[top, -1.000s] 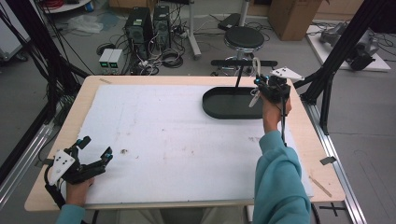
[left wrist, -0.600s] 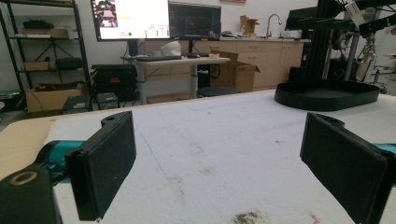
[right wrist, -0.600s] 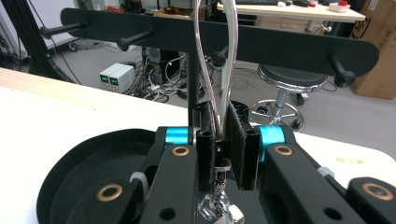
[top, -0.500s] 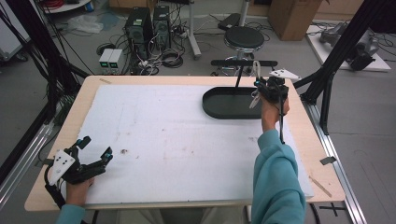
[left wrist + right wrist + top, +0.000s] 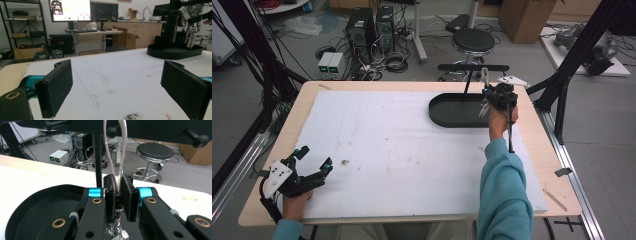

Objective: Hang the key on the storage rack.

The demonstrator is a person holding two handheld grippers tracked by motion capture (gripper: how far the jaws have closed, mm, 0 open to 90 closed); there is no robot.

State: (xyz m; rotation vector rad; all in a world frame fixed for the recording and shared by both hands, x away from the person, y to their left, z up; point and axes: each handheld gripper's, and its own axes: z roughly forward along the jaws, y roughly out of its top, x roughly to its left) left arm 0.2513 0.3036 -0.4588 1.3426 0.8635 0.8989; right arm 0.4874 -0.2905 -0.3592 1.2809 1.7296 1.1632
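My right gripper (image 5: 488,98) is shut on a thin silver wire loop (image 5: 121,150) over the right end of a black oval tray (image 5: 452,111). The loop (image 5: 484,75) rises toward the horizontal black bar (image 5: 150,127) of the stand, beside its upright post (image 5: 97,157). Small metal pieces (image 5: 116,230) dangle below the jaws and hang above the tray (image 5: 191,38). My left gripper (image 5: 316,156) rests open at the table's front left corner, its pads (image 5: 56,86) wide apart with nothing between them.
A white foam mat (image 5: 402,150) covers most of the wooden table (image 5: 539,145). A black stool (image 5: 473,41), computer towers (image 5: 362,25) and cables stand on the floor behind. Black frame struts (image 5: 572,65) rise at the right edge.
My right gripper has sunk slightly with the wire loop still in its jaws. The left gripper has stayed put.
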